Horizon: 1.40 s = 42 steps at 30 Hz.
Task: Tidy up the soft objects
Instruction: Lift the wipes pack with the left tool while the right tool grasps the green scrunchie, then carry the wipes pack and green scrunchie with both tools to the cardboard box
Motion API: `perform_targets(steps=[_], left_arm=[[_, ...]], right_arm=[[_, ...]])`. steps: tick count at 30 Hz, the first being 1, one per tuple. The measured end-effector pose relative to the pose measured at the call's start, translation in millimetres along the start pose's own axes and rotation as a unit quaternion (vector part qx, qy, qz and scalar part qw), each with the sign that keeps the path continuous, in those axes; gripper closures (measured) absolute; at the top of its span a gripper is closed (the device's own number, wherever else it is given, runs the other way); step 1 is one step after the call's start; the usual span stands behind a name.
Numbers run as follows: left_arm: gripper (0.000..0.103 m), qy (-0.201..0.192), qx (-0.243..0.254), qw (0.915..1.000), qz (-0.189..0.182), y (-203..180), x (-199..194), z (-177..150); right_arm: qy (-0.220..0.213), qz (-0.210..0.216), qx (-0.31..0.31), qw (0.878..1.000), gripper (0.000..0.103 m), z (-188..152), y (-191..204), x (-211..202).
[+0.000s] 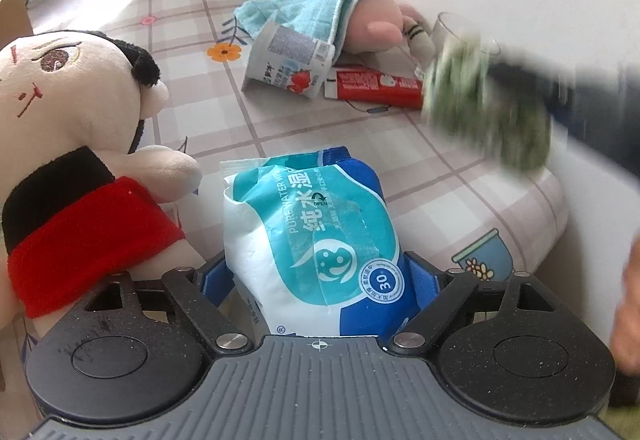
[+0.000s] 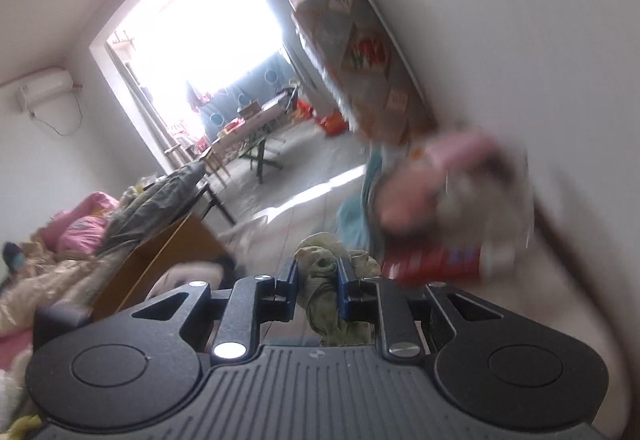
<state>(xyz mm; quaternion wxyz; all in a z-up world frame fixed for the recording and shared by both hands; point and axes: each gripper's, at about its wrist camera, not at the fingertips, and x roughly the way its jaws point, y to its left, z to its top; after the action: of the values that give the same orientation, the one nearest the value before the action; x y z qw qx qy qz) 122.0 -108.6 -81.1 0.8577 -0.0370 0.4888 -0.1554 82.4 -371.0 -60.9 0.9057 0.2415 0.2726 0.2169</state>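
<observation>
Left wrist view: a glossy, crinkled plastic wet-wipe pack (image 1: 316, 240), blue, teal and white, stands between the widely spread blue fingers (image 1: 420, 280) of the left gripper (image 1: 316, 276), both sides touching it. A plush doll (image 1: 76, 144) leans beside it on the checked tablecloth (image 1: 420, 176). Right wrist view: the right gripper (image 2: 318, 280) is clamped narrowly on a crumpled green cloth (image 2: 324, 296), blurred.
</observation>
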Motion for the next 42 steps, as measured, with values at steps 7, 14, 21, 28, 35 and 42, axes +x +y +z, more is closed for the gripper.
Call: perform_targets(steps=[7,14,21,28,35,42], left_arm=[[0.024,-0.036,-0.007,0.9992,-0.015,2.1,-18.2,-6.0],[0.025,-0.079,-0.019,0.9962,-0.032,5.1,-60.3,-12.8],[0.025,-0.146,-0.045,0.9877,-0.033,25.2,-127.8,-24.0],[0.025,-0.22,-0.09,0.9714,0.002,71.7,-198.9,-31.2],[0.025,-0.265,-0.136,0.9529,0.058,137.2,-245.5,-17.0],[0.025,-0.232,-0.183,0.9516,0.087,220.0,-229.8,24.0]], right_arm=[[0.029,0.005,0.054,0.998,0.082,-40.3,-2.5,-3.1],[-0.001,0.035,0.061,0.998,0.082,-37.2,14.9,-32.5],[-0.027,0.094,0.016,0.995,0.082,-21.8,68.6,-56.1],[-0.011,0.189,-0.039,0.981,0.082,4.5,148.0,-36.8],[0.041,0.27,-0.069,0.959,0.082,33.7,232.3,30.4],[0.14,0.286,-0.021,0.948,0.082,52.5,278.1,148.0]])
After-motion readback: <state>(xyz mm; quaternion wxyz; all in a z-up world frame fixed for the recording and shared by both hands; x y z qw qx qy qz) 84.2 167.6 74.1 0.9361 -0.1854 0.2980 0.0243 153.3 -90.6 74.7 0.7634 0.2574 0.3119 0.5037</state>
